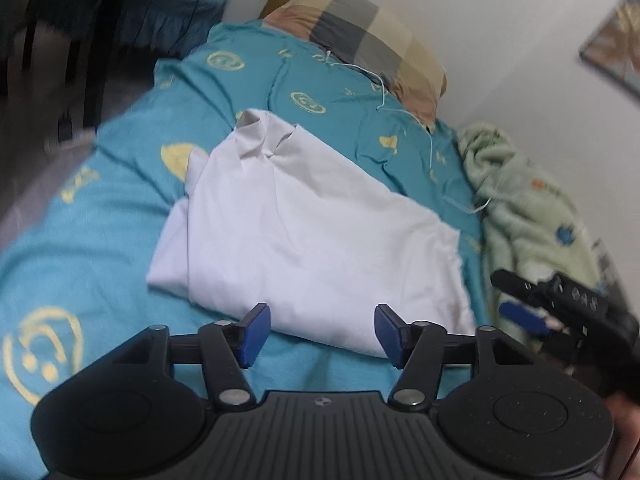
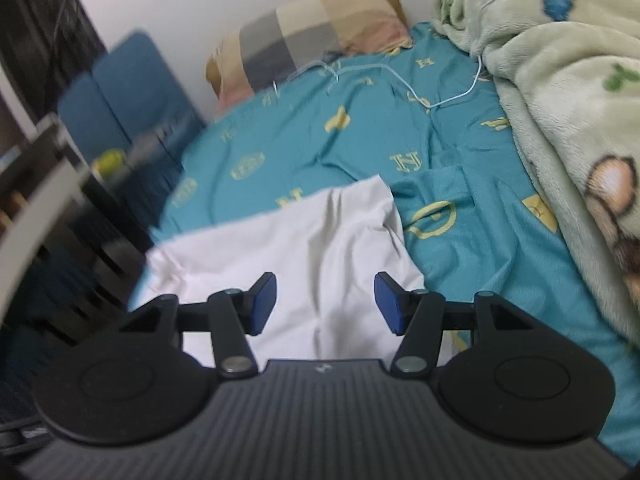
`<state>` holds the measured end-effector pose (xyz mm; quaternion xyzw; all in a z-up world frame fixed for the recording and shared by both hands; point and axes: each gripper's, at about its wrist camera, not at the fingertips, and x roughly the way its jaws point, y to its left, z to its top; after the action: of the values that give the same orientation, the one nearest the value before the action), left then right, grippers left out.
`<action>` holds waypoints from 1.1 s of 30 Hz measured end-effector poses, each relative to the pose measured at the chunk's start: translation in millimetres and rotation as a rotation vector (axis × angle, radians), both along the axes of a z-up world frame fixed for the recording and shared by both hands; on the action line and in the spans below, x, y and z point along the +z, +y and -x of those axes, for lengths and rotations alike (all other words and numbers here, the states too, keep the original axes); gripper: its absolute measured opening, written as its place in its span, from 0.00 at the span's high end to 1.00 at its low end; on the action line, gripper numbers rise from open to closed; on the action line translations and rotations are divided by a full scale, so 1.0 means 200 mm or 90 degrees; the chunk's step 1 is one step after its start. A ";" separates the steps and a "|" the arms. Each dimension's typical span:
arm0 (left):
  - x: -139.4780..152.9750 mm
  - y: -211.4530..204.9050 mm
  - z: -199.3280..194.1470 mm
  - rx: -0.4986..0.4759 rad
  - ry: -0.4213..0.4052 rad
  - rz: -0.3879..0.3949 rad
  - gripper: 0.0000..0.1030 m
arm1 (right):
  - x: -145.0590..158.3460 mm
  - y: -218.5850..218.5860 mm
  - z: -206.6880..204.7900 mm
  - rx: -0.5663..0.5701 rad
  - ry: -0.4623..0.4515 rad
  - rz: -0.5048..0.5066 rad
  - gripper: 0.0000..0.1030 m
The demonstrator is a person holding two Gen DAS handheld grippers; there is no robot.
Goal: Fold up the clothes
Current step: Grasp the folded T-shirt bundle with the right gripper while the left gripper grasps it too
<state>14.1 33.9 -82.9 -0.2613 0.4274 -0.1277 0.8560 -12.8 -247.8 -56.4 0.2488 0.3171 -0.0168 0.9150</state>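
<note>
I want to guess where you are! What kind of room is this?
Most likely a bedroom: a teal bedsheet with yellow prints, a checked pillow against the wall, and a fluffy pale green blanket beside a white folded garment.

A folded white garment (image 1: 312, 236) is laid on the teal bedsheet (image 1: 100, 216). The left gripper (image 1: 320, 334) is held open above its near edge, nothing between the pads.
</note>
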 end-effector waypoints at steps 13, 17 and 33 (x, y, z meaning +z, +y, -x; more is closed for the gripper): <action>-0.45 0.14 -0.16 0.140 0.207 0.405 0.23 | -0.16 -0.11 0.13 -0.077 0.011 -0.311 0.31; -0.52 0.12 -0.21 0.178 0.218 0.417 0.31 | -0.25 -0.08 0.10 -0.068 0.040 -0.403 0.24; -0.31 0.12 -0.27 0.156 0.085 0.433 0.84 | -0.62 0.10 -0.09 -0.121 0.157 -0.687 0.24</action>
<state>68.8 58.7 -145.6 -0.5881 0.3811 -0.1419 0.6991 4.9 -227.1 -179.8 0.7054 0.3614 0.0366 0.6087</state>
